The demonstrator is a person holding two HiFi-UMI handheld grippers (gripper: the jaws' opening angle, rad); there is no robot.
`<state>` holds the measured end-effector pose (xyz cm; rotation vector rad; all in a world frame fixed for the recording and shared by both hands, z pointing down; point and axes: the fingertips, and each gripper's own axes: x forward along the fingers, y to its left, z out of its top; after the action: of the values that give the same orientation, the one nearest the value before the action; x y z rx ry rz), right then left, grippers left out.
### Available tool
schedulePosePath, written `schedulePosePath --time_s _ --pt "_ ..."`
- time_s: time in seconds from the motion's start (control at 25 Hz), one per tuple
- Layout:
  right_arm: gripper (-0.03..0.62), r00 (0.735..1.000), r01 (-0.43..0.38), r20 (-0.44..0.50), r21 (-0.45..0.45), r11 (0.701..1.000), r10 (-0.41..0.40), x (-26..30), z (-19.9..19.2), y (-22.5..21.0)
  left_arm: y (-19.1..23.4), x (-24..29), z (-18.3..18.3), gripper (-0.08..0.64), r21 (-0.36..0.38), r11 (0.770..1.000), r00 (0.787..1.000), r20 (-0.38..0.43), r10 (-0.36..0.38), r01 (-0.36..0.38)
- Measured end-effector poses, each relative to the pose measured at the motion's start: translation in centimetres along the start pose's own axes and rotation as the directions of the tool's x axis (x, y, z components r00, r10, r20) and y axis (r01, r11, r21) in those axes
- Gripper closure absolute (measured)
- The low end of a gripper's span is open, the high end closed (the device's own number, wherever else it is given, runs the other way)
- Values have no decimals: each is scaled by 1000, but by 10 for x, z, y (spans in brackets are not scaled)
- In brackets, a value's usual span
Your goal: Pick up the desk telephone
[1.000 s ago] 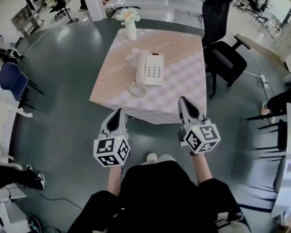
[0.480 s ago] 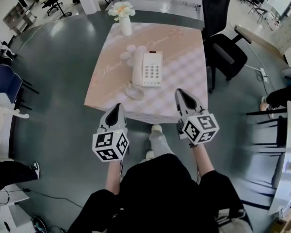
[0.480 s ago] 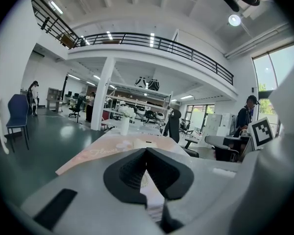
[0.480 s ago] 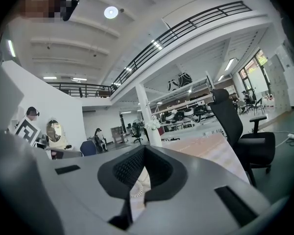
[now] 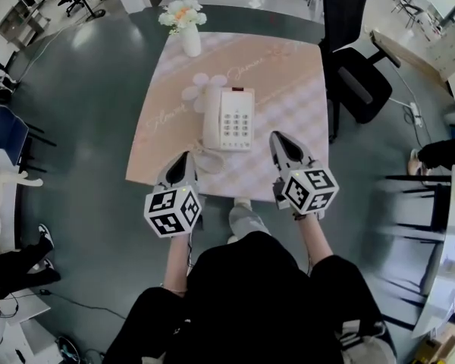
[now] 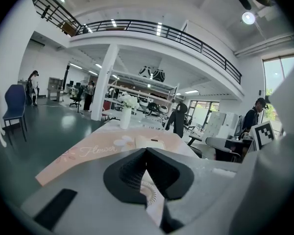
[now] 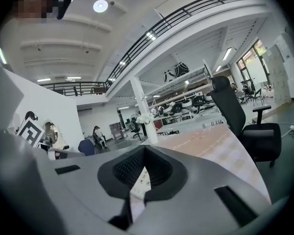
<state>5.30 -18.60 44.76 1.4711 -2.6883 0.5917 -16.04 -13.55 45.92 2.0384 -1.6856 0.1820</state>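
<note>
The table [image 5: 288, 74] is seen nearer and larger than a second ago, and both grippers have been carried forward with it. Earlier their tips were held over the floor, short of the near edge. Now the tips lie over the near edge of the pink cloth.

The desk telephone [image 5: 229, 120] rests flat near the middle of the table, untouched, with its handset on the left of the keypad. Its coiled cord [image 5: 207, 160] is looped at the near left corner, just beside the tip of the left gripper [image 5: 185, 158]. The right gripper [image 5: 280, 139] is held to the near right of the telephone, close to it but apart.

No change is seen in the jaws. In each gripper's own view the two pads are pressed together with nothing between them. This holds for the left gripper [image 6: 146, 152], beyond which the telephone [image 6: 149, 142] is seen on the cloth, and for the right gripper [image 7: 143, 150].

The approach is judged to be nearly finished, while the pick itself is not yet begun. The jaws will need to be parted before the body or handset can be clamped. Care is likely to be needed so that the cord is not snagged. A vase of flowers [image 5: 189, 32] at the far left is well apart and should not be disturbed.
</note>
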Motion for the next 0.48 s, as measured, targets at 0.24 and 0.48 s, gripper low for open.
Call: schedulePosePath --time_s 0.24,0.48 --pt "600 998 -8 -59 38 999 10 39 -6 -21 6 43 -2 561 -14 1000 998 -67 -6 5" --pt "598 993 -15 -111 83 996 25 73 -17 -37 14 77 -9 561 -33 999 988 -151 -10 5"
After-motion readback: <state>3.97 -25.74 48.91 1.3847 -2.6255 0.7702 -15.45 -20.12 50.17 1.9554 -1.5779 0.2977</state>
